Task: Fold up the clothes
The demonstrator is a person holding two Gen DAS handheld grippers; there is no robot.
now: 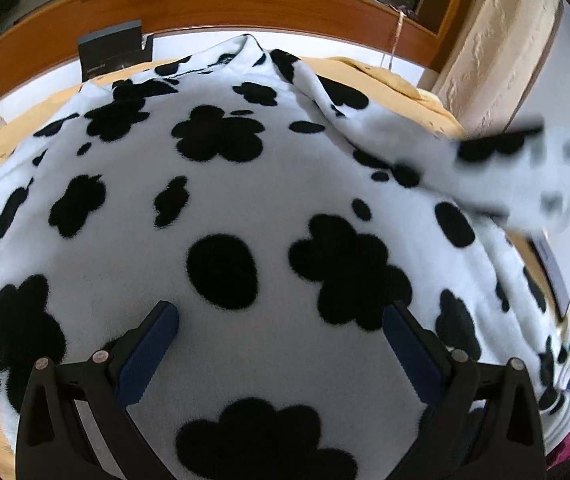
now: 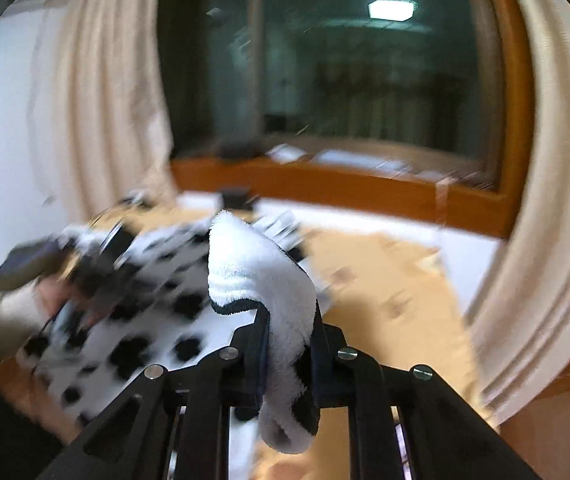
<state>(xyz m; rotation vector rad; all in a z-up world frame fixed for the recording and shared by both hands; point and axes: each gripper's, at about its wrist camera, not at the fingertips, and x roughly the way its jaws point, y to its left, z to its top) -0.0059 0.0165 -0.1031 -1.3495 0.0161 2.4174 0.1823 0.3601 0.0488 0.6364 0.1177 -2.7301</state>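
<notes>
A fleecy white garment with black blotches lies spread over a yellow sheet. My left gripper hovers open just above its middle, with nothing between the blue pads. At the right of the left wrist view a part of the garment, a sleeve or a corner, is lifted and blurred. In the right wrist view my right gripper is shut on a white, black-edged fold of that garment, held up above the bed. The spotted cloth trails down to the left.
A wooden window sill and a dark window stand beyond the bed, with beige curtains at both sides. A dark box leans at the far edge. A person's hand and sleeve, blurred, hold the other gripper at left.
</notes>
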